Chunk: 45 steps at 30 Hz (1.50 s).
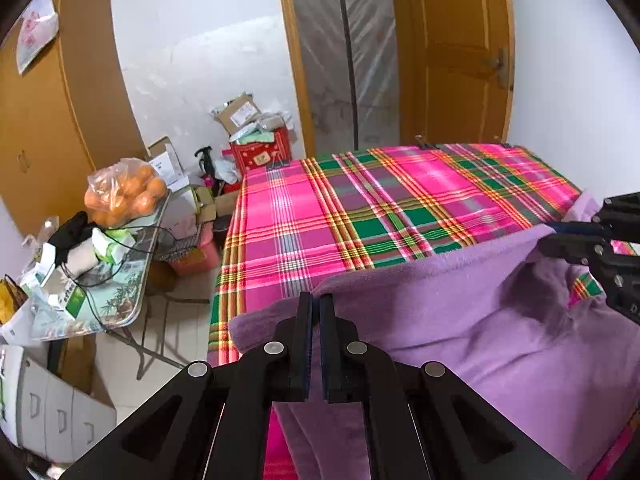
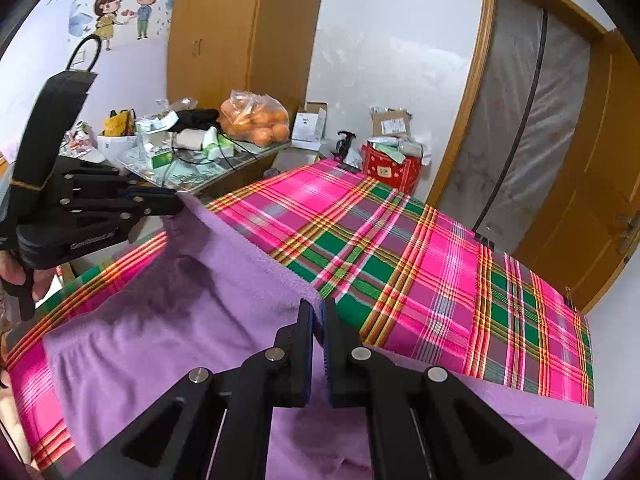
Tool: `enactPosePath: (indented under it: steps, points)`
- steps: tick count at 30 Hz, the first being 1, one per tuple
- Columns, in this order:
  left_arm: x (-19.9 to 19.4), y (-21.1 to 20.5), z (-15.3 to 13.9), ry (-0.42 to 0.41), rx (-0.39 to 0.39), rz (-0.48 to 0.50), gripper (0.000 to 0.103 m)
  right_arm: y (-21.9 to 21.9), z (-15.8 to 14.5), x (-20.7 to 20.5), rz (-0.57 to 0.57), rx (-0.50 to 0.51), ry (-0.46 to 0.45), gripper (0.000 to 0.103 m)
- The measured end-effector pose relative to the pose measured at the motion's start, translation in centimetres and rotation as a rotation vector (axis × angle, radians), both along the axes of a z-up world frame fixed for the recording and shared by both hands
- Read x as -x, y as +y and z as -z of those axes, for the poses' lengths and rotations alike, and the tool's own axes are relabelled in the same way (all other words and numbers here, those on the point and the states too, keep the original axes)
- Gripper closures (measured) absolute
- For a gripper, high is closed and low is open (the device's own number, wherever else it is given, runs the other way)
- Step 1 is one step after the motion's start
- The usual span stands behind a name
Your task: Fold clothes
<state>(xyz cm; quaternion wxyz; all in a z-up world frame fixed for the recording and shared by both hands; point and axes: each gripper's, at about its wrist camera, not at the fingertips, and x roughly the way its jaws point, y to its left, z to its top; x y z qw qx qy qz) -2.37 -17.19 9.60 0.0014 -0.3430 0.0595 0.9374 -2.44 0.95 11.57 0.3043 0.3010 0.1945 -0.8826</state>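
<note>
A purple fleece garment (image 1: 460, 300) lies over the near part of a table covered in pink and green plaid cloth (image 1: 320, 208). My left gripper (image 1: 316, 304) is shut on the garment's far edge at its left end. My right gripper (image 2: 318, 312) is shut on the same edge further right, and it also shows at the right of the left wrist view (image 1: 554, 236). The edge is lifted and stretched between the two. In the right wrist view the garment (image 2: 180, 320) sags below the left gripper (image 2: 180, 203), which a hand (image 2: 16, 276) holds.
The plaid cloth (image 2: 440, 260) is bare beyond the garment. A cluttered side table (image 1: 120, 304) with a bag of oranges (image 1: 124, 192) stands left of the plaid-covered table. Boxes and a red box (image 1: 264, 152) sit on the floor by the wall. A wooden door (image 1: 460, 60) is behind.
</note>
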Motion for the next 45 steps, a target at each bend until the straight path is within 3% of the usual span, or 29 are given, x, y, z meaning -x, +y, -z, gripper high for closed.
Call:
enactPosePath:
  steps: [13,21,30,35,37,39,45]
  points:
    - [-8.4,0.6,-0.2,0.068,-0.076,-0.017,0.100,1.4,-0.5,-7.6,0.008,0.050,0.026,0.098]
    - [-12.7,-0.3,0.6,0.106,-0.159,-0.084,0.100,2.1,0.3,-11.4,0.031,0.060,0.025,0.099]
    - [-14.4,-0.2,4.2,0.019,-0.460,-0.082,0.100,3.0,2.6,-13.2,0.060,0.056,-0.011,0.098]
    - [-15.4,-0.2,6.2,-0.030,-0.628,-0.080,0.086,3.4,3.7,-13.9,0.075,0.068,-0.015,0.098]
    - [-15.7,-0.2,7.0,-0.050,-0.694,-0.079,0.068,3.7,3.8,-14.0,0.080,0.081,-0.023,0.098]
    - [-15.5,-0.5,8.0,-0.085,-0.792,-0.083,0.058,4.2,3.8,-14.1,0.086,0.101,-0.026,0.098]
    - [-14.3,-0.5,10.2,-0.156,-0.989,-0.106,0.054,5.2,4.1,-14.6,0.104,0.160,-0.043,0.098]
